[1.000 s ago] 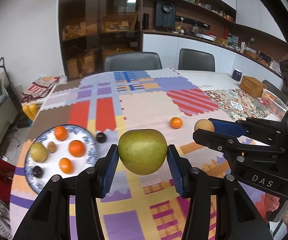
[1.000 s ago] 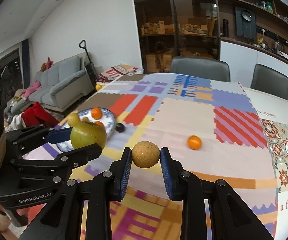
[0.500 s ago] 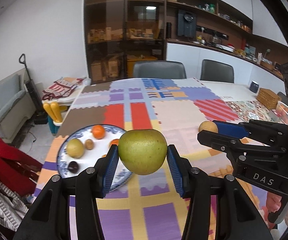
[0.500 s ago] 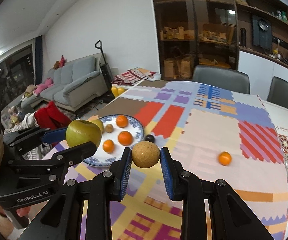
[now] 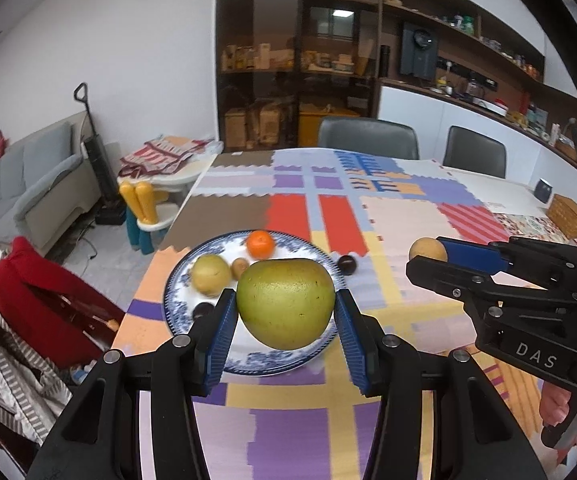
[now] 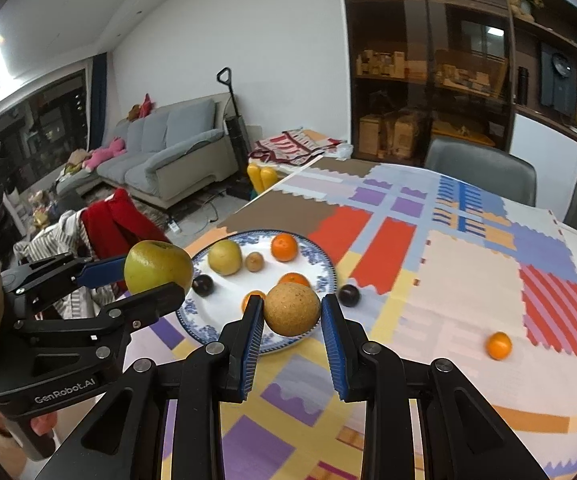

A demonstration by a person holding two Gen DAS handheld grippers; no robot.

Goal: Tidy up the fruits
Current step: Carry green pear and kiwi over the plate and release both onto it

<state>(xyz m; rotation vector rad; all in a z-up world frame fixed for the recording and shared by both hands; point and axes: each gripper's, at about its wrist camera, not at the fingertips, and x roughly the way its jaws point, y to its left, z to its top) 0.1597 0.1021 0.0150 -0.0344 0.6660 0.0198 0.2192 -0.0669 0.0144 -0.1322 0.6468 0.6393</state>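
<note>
We hold a green apple [image 5: 285, 303] in our left gripper [image 5: 284, 320], jaws clamped on its sides, stem end up, above the blue-rimmed plate [image 6: 320, 264]. Our right gripper [image 6: 291, 320] pinches a round tan fruit [image 6: 291, 310] over the plate's near edge. One orange [image 6: 499, 345] lies apart on the tabletop [image 6: 468, 292].

Four oranges [image 6: 284, 247], two plums [image 6: 202, 284], one kiwi [image 6: 255, 261], one plate [image 6: 320, 260].
</note>
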